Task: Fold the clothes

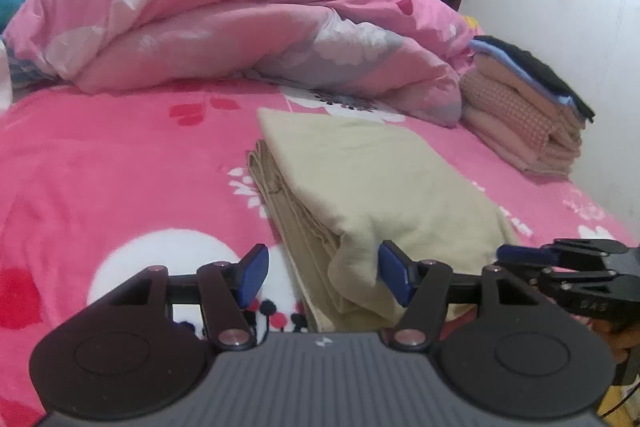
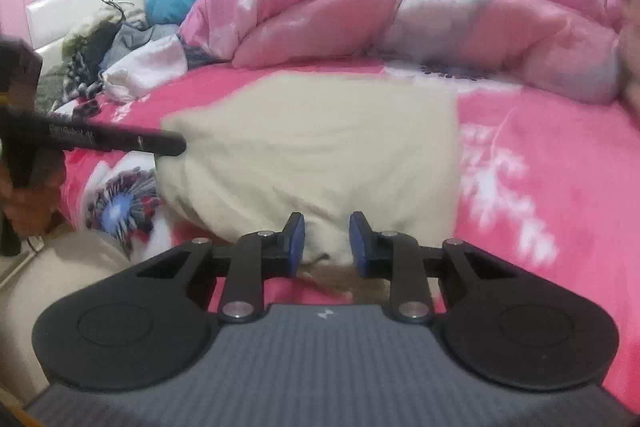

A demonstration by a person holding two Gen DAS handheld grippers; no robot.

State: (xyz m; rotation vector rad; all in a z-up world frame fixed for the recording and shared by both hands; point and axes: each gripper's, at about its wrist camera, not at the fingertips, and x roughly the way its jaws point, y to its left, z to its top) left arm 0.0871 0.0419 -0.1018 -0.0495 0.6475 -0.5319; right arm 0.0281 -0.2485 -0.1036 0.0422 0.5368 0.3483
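Cream cloth, the garment in hand (image 1: 372, 183), lies on the pink floral bed (image 1: 120, 179) already doubled into a thick rectangle with several layers showing along its left edge, so most of the folding of this piece looks done. Its near corner still droops loose, and squaring that up or moving the piece seems to be what remains. Beyond it a stack of folded clothes (image 1: 528, 107) sits by the wall, near the heaped pink duvet (image 1: 240, 19), while in the right wrist view a jumble of unfolded clothes (image 2: 120, 55) waits by the headboard. Left tool (image 1: 320, 277) is spread wide, grasping nothing, its right pad touching the drooping corner. Right tool (image 2: 327, 245) is likewise released, parted at the garment's near edge.
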